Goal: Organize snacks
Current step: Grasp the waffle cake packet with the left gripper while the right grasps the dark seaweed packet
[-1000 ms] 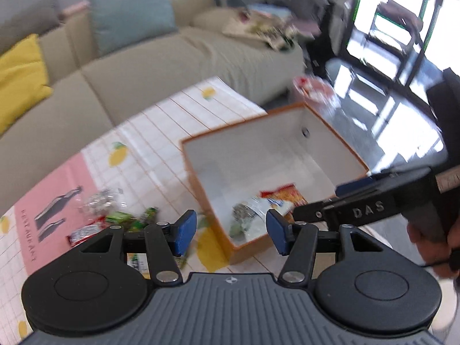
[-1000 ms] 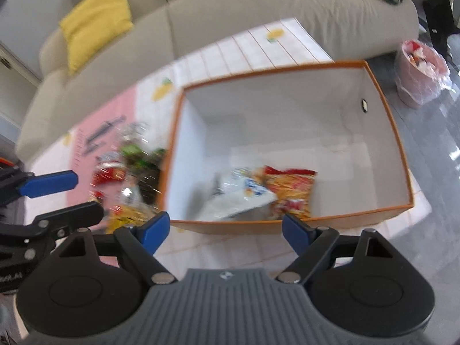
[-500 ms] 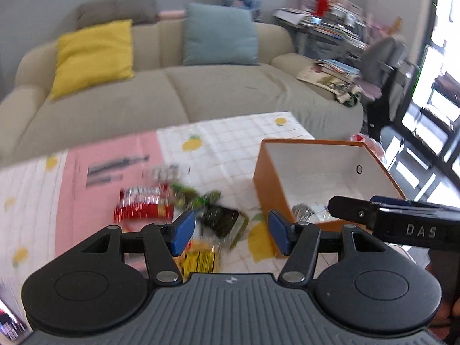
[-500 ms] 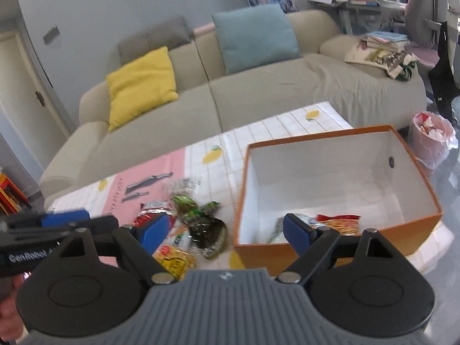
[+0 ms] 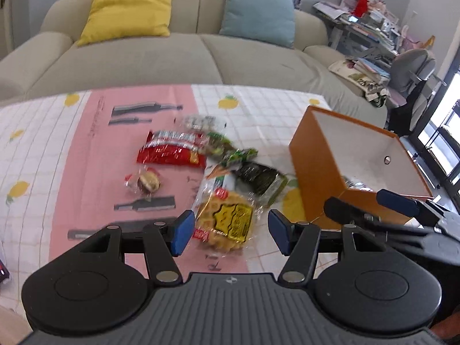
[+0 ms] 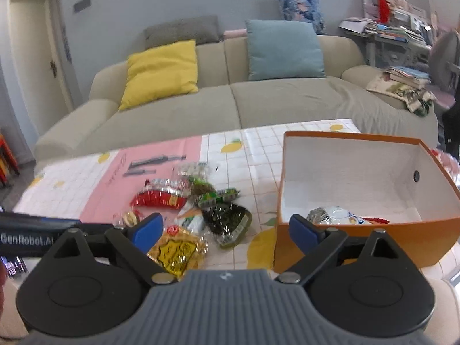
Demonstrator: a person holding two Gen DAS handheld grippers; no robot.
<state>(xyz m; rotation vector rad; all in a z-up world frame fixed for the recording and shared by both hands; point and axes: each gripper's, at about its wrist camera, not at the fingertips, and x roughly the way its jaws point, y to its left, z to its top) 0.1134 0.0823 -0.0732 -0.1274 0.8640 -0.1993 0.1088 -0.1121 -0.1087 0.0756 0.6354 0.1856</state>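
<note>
The left gripper (image 5: 227,233) hangs with jaws apart around the yellow crinkly snack packet (image 5: 225,222) at lower centre, likely the next pick. The right gripper (image 6: 225,230), empty, is opening. The orange cardboard box (image 6: 359,235) waits at right, already holding some packets.

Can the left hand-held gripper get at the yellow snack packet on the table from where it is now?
Probably yes. The left hand-held gripper is open and empty, and the yellow snack packet lies just ahead between its fingers, nothing lying on top; the dark green packet only touches its far edge.
</note>
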